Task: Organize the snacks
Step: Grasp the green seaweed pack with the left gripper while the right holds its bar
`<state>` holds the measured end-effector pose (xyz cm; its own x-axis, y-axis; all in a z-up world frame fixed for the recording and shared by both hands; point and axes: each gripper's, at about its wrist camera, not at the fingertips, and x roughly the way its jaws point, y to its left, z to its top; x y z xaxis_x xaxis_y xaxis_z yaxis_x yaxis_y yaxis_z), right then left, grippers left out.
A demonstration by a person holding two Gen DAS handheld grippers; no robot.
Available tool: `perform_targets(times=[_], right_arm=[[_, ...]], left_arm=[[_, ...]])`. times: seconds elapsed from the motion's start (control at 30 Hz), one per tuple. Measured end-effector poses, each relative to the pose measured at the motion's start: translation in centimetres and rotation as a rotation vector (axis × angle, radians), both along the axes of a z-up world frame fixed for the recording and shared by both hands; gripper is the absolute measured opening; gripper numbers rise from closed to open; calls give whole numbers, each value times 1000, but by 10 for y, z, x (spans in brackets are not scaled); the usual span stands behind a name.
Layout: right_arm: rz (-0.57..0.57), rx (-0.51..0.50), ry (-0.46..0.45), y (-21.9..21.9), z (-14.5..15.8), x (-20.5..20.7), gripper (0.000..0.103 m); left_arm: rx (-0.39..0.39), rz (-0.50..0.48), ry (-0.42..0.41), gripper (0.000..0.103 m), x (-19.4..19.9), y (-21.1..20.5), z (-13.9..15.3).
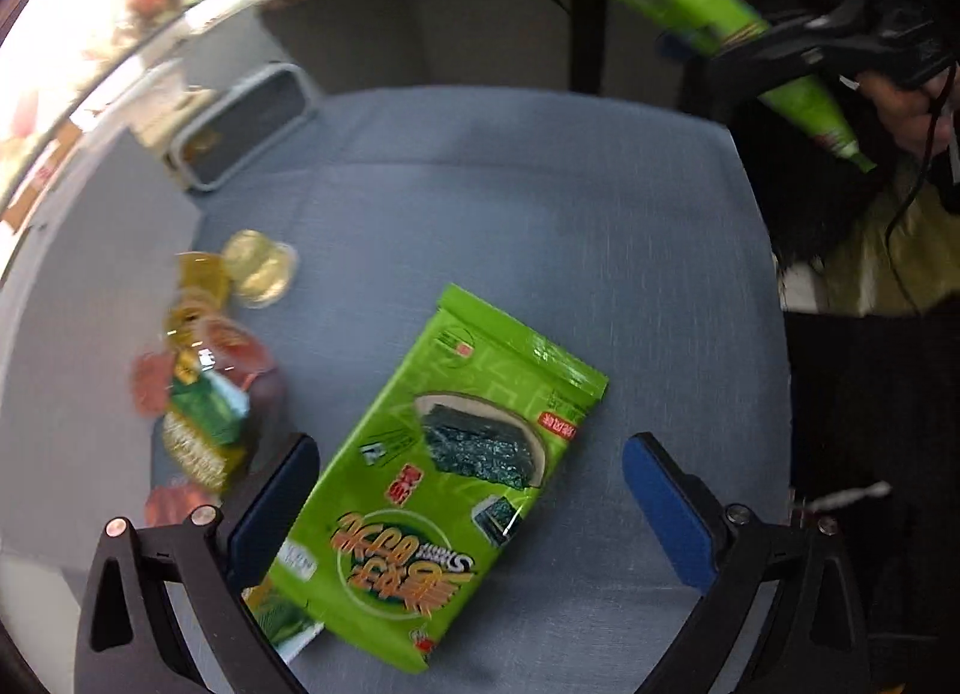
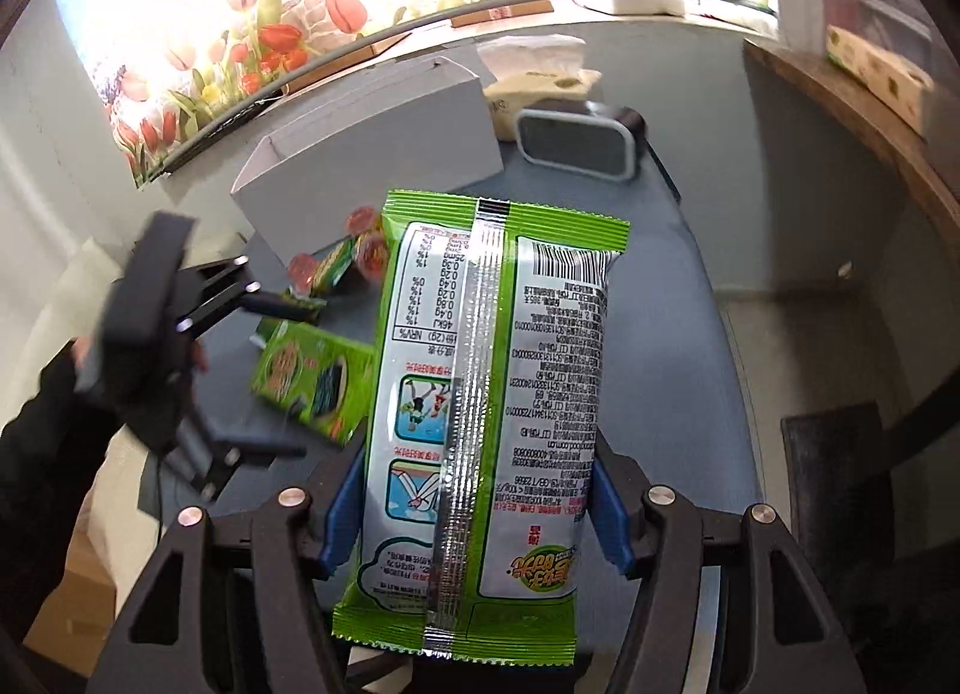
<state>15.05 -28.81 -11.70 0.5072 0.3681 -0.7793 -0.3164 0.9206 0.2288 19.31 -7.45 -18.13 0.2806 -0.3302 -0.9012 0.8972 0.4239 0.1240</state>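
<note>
Blue tabletop (image 1: 540, 202): two green seaweed packets (image 1: 444, 484), one in right tongs (image 2: 474, 508).

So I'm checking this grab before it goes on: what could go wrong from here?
1. The right gripper pinches the held seaweed pack only by its edges; it could slip or crumple.
2. The left gripper, open over the lying pack, sits close to the jelly cups and could knock them.

The left gripper (image 1: 471, 505) points steeply down, jaws spread wide. The right gripper (image 2: 474, 505) is tilted downward, pads clamped on a packet
</note>
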Motion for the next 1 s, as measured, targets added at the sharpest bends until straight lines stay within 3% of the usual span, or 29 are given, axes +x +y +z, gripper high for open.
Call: perform_targets(times=[0.33, 0.53, 0.77, 1.0], right_arm=[[-35, 27, 12, -9, 1, -34, 67], [-32, 52, 10, -9, 5, -40, 67], [-26, 64, 11, -6, 5, -43, 67], [-8, 62, -5, -6, 5, -38, 67]], left_arm=[[25, -56, 47, 103, 23, -11, -26], [-31, -69, 118, 102, 36, -2, -30], [-29, -54, 109, 79, 38, 6, -23], [-74, 49, 4, 70, 29, 2, -9]])
